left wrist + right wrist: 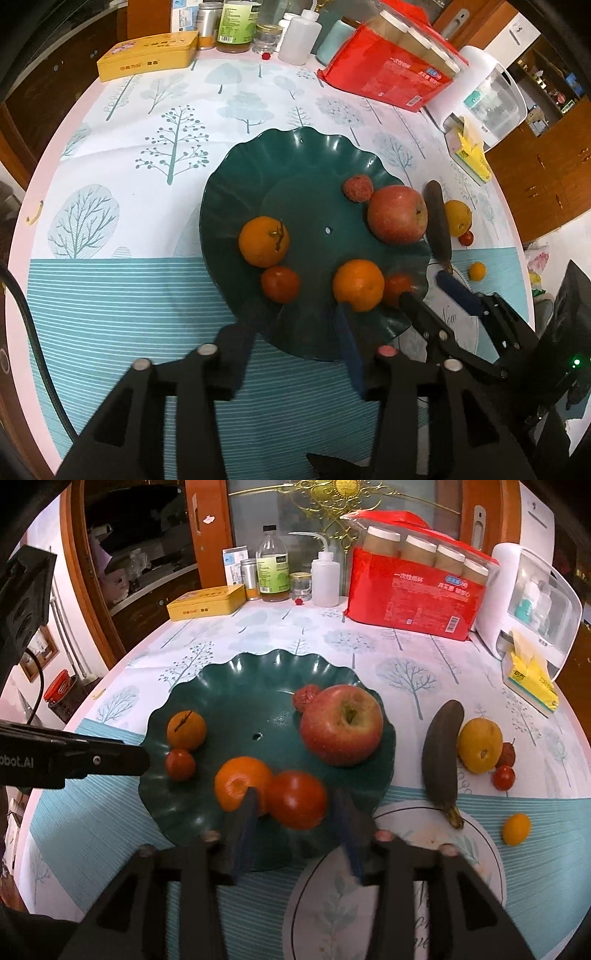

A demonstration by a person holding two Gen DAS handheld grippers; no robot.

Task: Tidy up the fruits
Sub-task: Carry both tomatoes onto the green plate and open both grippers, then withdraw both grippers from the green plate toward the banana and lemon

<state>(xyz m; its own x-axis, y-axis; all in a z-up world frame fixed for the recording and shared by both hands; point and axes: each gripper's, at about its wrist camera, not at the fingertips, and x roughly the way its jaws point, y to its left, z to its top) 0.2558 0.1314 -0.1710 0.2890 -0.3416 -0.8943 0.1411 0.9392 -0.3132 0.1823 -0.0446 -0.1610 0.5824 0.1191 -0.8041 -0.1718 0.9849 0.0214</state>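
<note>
**Six fruits on the green plate, five still on the cloth**

Six items lie on the dark green scalloped plastic plate (184, 812), which rests on the tree-printed tablecloth (129, 147). Beside the plate, at its near right, sits a round white placemat with a dark ring (476, 853).

On the plate, largest first: a red apple (341, 725) at the right; two oranges, one with a stem (185, 729) at the left and one (242, 782) near the front; a large red tomato (297, 799) touching that front orange; a small tomato (180, 764) touching the stemmed orange; a bumpy red lychee (304, 698) against the apple's far side.

Off the plate, on the cloth to the right: a dark, overripe banana (441, 753) with its stem end on the placemat; a yellow pear-like fruit (480, 746) just beside it; a cherry tomato (503, 777); a brownish small fruit (508, 752) behind it; a small yellow kumquat (516, 829).

Right gripper (297, 805): released, fingers spread either side of the large tomato, not pressing it. Left gripper (291, 332): released, holding nothing, over the plate's near rim.
</note>
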